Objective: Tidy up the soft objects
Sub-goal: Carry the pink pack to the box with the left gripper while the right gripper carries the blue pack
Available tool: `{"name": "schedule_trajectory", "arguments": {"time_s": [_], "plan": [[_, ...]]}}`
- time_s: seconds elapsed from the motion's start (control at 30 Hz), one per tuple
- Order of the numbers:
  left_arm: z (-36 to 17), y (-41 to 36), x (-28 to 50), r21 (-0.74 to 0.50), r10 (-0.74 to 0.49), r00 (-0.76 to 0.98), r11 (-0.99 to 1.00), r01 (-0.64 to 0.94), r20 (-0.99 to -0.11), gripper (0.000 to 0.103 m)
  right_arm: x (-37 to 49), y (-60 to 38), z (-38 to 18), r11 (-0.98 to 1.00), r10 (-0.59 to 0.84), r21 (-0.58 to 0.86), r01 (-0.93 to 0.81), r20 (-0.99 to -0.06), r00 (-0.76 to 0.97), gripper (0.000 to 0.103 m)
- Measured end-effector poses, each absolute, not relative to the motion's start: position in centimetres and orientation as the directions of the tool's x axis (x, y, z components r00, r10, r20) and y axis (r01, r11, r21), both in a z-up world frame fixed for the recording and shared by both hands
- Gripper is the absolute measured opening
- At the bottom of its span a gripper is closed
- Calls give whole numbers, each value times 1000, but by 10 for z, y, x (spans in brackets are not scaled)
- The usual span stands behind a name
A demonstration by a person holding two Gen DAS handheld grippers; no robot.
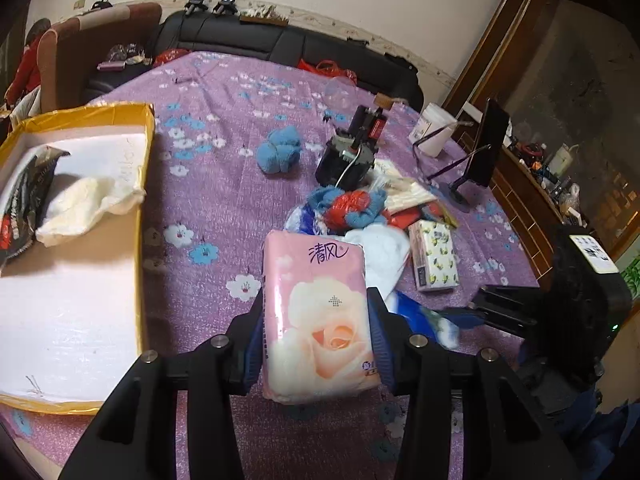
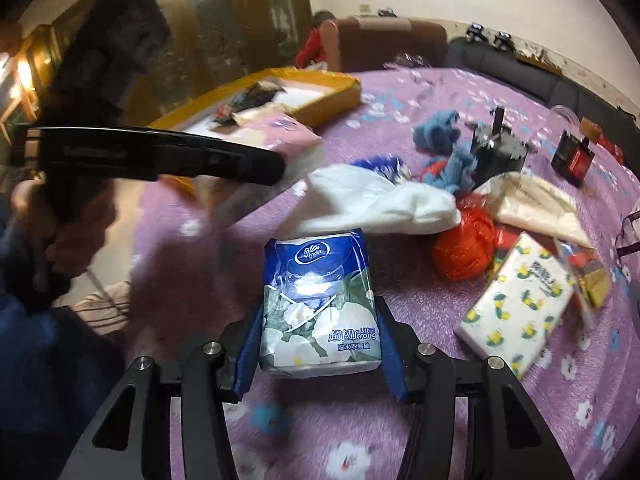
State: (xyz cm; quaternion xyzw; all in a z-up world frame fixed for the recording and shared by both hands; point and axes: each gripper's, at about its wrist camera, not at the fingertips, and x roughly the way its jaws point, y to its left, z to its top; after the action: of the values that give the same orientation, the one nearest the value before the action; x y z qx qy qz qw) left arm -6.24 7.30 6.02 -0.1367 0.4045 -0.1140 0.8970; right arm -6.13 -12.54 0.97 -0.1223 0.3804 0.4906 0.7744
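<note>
Above bedspread (image 1: 224, 184): tools (image 1: 316, 320) gripping tissue packs (image 1: 316, 320)

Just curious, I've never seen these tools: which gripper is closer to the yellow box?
Left. The left gripper, holding a pink tissue pack, is right beside the yellow box; the right gripper, around a blue tissue pack, sits farther away, beyond the left one.

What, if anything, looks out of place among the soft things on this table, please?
A black motor-like part with a red-labelled block sits upright amid the towels and tissue packs: hard hardware in a soft pile.
</note>
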Motion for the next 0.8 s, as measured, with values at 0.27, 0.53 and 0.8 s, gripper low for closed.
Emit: {"name": "schedule_trajectory", "arguments": {"time_s": [0.27, 0.53, 0.8], "plan": [[67, 96, -73, -368, -328, 682, 925, 92, -654, 44, -59, -156, 22, 436, 826, 452, -778, -545, 147, 56], [76, 139, -95, -398, -299, 739, 916, 45, -604, 44, -44, -126, 46, 384, 898, 578, -720, -415, 145, 56], [78, 207, -114, -420, -182, 793, 902, -101, -581, 45, -37, -40, 62, 400, 889, 580, -710, -433, 147, 56]]}}
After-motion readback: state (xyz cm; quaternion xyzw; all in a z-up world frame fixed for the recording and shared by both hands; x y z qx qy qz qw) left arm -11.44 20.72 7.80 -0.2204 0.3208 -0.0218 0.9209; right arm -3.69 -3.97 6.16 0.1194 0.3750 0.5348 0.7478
